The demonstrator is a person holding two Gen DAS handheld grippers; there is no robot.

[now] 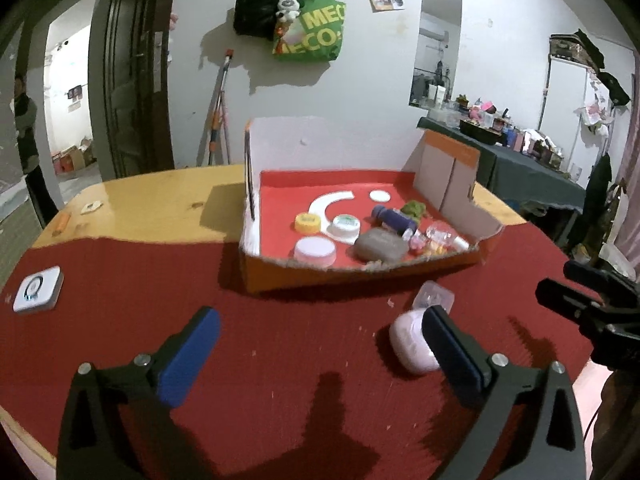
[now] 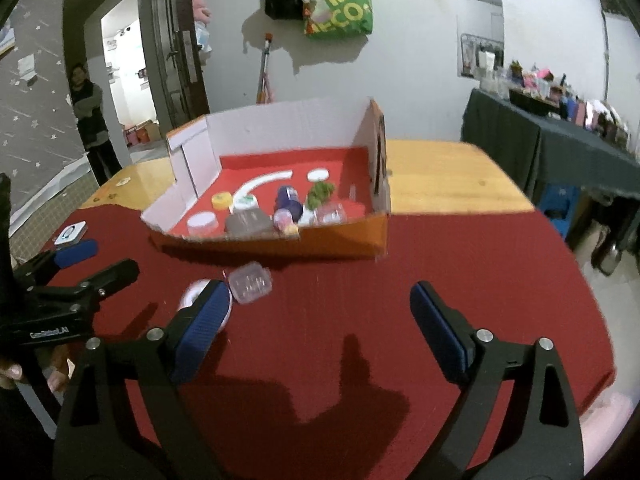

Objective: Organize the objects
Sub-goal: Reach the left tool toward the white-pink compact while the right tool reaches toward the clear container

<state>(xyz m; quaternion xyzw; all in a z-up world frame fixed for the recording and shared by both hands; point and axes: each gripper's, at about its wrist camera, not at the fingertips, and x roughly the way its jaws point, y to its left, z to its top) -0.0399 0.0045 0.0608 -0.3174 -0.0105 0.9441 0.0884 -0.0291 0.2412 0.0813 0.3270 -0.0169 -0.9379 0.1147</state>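
Objects mostly sit in the orange cardboard tray [image 1: 360,270] mid-table; pale pink oval case [image 1: 408,344], clear plastic box [image 2: 250,282] and white square device [image 1: 38,290] remain on red cloth, left gripper [image 1: 320,356] and right gripper [image 2: 320,332] gaping, empty.

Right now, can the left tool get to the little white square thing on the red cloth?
Probably yes. The left tool is open and empty, and only bare red cloth lies between it and the white square thing.

two cases [image 1: 412,346] lie on the cloth [image 1: 280,320] before the box [image 1: 360,268].
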